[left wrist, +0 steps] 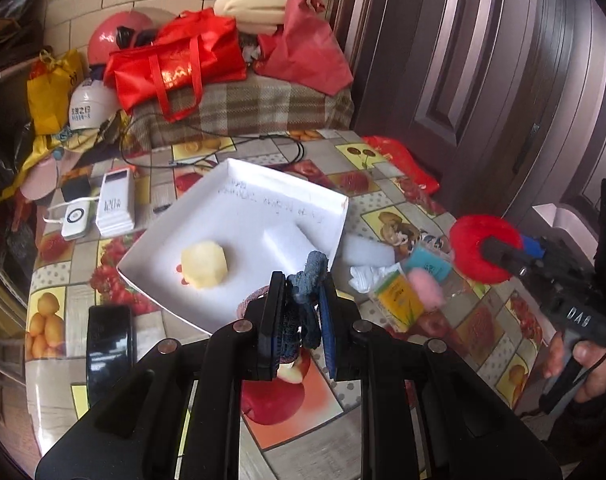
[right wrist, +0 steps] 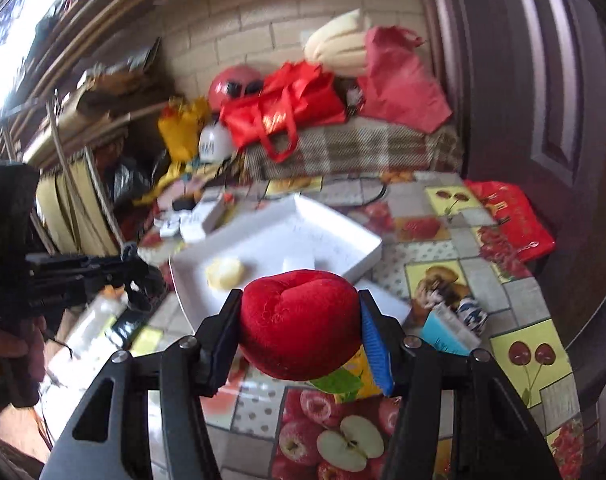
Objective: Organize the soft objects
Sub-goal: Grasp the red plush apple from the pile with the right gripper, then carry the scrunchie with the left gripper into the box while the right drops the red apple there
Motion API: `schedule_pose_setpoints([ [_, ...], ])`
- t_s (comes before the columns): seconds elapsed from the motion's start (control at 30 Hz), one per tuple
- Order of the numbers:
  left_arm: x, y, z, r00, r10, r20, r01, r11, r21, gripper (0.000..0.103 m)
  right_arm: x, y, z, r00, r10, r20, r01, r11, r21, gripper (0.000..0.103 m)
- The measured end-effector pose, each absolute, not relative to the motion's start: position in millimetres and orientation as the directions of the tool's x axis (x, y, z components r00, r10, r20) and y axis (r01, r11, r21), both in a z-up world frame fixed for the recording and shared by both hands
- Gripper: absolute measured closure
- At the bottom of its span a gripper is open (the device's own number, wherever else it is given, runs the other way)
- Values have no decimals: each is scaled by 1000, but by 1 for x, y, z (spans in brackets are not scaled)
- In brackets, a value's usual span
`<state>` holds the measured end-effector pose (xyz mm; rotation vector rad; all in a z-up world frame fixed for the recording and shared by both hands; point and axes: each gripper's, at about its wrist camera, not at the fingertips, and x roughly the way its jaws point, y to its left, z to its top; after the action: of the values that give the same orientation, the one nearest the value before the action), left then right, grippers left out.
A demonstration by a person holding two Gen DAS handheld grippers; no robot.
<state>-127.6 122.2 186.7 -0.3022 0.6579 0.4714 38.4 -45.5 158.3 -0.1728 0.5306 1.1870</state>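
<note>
My left gripper (left wrist: 299, 312) is shut on a blue-grey knitted cloth (left wrist: 309, 280), held above the near edge of a white tray (left wrist: 239, 184). A yellow sponge (left wrist: 204, 259) and a white foam block (left wrist: 289, 242) lie in the tray. My right gripper (right wrist: 299, 328) is shut on a red plush ring (right wrist: 299, 322), held above the table to the right of the tray (right wrist: 335, 220). In the left wrist view the right gripper (left wrist: 503, 248) holds the ring (left wrist: 469, 240) at the right. A pink pom-pom (left wrist: 427, 286), a white cloth (left wrist: 367, 276) and a white foam piece (left wrist: 367, 248) lie beside the tray.
A fruit-print tablecloth (left wrist: 383, 208) covers the table. Power banks (left wrist: 115, 204) and a black phone (left wrist: 109, 348) lie at the left. A yellow packet (left wrist: 399, 300) and a teal packet (left wrist: 429, 264) lie right of the tray. Red bags (left wrist: 175, 60) and helmets are piled at the back. A dark door (left wrist: 503, 80) stands at the right.
</note>
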Motion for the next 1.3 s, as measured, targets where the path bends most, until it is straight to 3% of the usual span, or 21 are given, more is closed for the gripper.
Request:
schedule_pose_setpoints([
  [0.13, -129, 121, 181, 670, 340, -660, -527, 844, -101, 88, 44, -54, 171, 300, 844, -445, -899, 407, 164, 47],
  [1.3, -134, 138, 166, 641, 355, -680, -566, 818, -106, 88, 44, -51, 163, 290, 836, -467, -890, 415, 191, 47],
])
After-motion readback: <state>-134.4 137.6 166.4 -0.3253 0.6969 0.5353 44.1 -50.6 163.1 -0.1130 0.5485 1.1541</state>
